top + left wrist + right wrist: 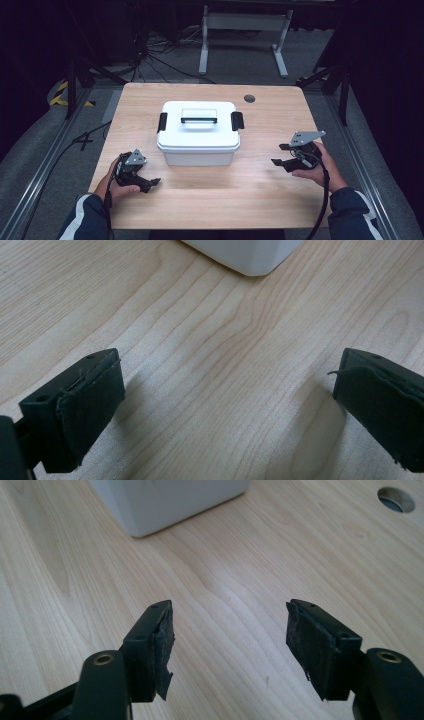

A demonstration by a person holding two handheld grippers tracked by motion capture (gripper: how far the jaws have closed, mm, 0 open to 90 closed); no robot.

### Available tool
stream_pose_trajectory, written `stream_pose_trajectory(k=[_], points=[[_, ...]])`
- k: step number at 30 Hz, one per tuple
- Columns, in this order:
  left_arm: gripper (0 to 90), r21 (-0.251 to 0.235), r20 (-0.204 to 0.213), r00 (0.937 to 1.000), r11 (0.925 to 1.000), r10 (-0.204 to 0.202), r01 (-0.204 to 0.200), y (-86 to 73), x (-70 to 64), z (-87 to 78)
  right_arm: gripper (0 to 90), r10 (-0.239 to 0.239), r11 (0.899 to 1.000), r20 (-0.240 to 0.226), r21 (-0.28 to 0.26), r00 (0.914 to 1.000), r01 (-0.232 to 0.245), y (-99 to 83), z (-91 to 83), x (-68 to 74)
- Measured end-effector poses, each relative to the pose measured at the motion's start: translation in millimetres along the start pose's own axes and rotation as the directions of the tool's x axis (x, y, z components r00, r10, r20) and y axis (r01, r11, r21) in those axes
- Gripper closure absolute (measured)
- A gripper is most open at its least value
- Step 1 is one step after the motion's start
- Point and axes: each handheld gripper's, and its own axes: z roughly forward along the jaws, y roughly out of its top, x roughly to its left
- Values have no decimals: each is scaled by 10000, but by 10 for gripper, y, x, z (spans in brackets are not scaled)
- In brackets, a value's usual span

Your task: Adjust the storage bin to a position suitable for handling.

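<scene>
A white lidded storage box stands near the middle of the wooden table; black latches clasp its two ends and a black handle lies flat on the lid; a round cable hole sits behind its right corner.

1. In the left gripper view, the white storage box is cut off by the top edge; just one lower corner shows.
2. In the right gripper view, the box is likewise cropped at the top.
3. The round table hole is clipped by the frame's corner.
4. In the high view, the person's sleeves run off the bottom edge.
</scene>
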Motion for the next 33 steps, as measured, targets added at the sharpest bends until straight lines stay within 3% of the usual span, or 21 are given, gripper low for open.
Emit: stream_pose_trajectory(k=[19, 26, 33], points=[[5, -11, 28, 10000, 10000, 34, -34, 6, 7, 5, 393, -1334, 9906, -256, 285, 9907, 1342, 762, -140, -63], [6, -7, 1, 10000, 10000, -64, 64, 8, 0, 9, 400, -2015, 9784, -136, 445, 9794, 2019, 1072, -193, -57], [5, 21, 16, 10000, 10000, -95, 95, 8, -2, 7, 415, -2794, 9567, -295, 763, 9597, 2809, 1364, -107, -8]])
